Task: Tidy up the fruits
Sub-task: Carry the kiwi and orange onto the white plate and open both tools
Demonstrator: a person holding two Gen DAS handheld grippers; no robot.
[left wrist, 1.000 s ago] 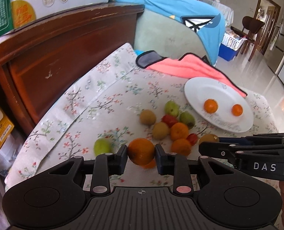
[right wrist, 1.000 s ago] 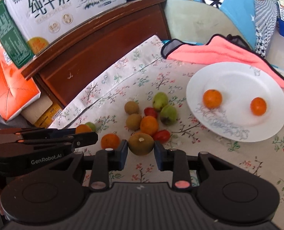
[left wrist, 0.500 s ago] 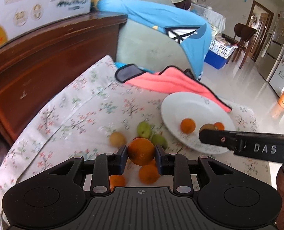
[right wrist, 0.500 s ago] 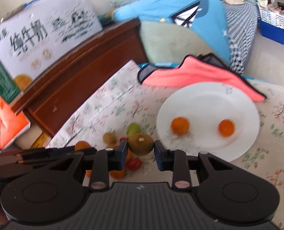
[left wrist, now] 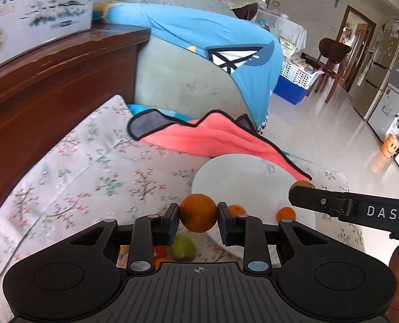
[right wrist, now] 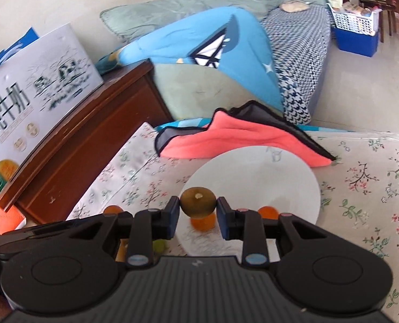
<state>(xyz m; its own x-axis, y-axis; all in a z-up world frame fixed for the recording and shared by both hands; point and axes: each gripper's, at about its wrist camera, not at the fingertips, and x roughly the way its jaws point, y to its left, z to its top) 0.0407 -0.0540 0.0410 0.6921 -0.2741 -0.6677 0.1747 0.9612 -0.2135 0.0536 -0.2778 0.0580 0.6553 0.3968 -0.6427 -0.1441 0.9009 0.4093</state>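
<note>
1. Nearest, the left tongs [left wrist: 198, 213] are clamped on an orange [left wrist: 198, 212], and the right tongs [right wrist: 198, 206] are clamped on a brown kiwi [right wrist: 198, 206]. Both fruits hang above the near edge of the white plate [right wrist: 275, 177].
2. Under the tongs, a green fruit [left wrist: 183, 247] and something red beside it show only in scraps (the tong bodies cover the rest of the loose pile), so how many are left cannot be counted.
3. Two small oranges [right wrist: 266, 212] already lie on the plate, right below the held fruits. Dropping either fruit from this height could knock them off, or let a round fruit roll over the rim.
4. The plate sits on a soft flowered cloth [right wrist: 366, 177], and its far edge looks tucked against a pink towel [right wrist: 242, 137]; a push on the rim could tip it.
5. In the left view the right tongs cross close by, so the two could bump over the plate.
6. Beyond, the dark wooden board [left wrist: 46, 86] and the blue blanket [left wrist: 199, 35] are blurred.
</note>
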